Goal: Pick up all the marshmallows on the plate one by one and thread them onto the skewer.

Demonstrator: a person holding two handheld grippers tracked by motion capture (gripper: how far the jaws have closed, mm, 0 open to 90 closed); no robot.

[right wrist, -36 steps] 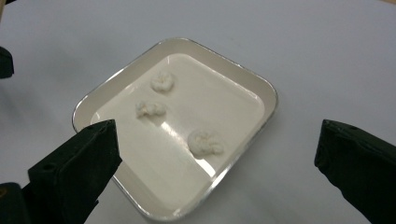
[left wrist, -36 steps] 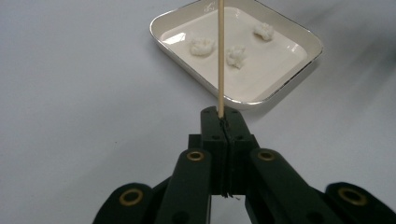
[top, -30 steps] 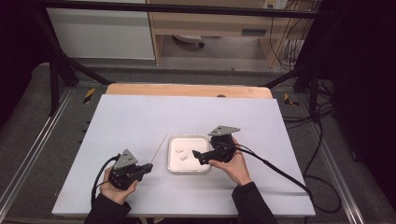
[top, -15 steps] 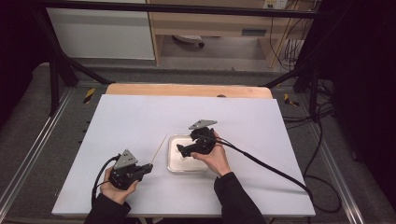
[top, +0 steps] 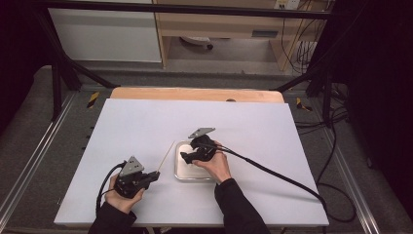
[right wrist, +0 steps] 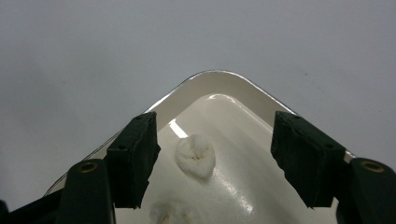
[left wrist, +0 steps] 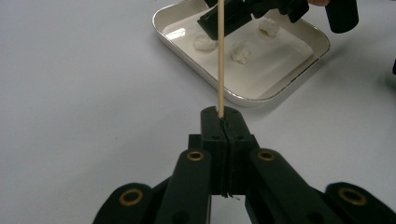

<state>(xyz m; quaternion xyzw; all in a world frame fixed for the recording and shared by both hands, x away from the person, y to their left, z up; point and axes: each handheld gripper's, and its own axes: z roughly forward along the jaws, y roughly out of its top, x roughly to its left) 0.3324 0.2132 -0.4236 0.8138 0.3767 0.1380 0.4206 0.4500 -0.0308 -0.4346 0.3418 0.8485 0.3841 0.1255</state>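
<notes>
A tray (top: 179, 171) sits near the middle of the table (top: 122, 126), toward the person's side. Three lumps lie in it, one (right wrist: 195, 156) near a corner. A skewer (top: 165, 156) slants just left of the tray, with the left gripper (top: 155, 174) at its near end.

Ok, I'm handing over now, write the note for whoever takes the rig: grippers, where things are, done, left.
Left gripper: shut on the wooden skewer, which points toward the tray.
Right gripper: over the tray, its jaws have just been closing, one white piece between them, pads not touching it.
Tray holds three white pieces; nothing is on the skewer.
Done: skewer held.
Left, probably: grip a piece and push it onto the skewer.
</notes>
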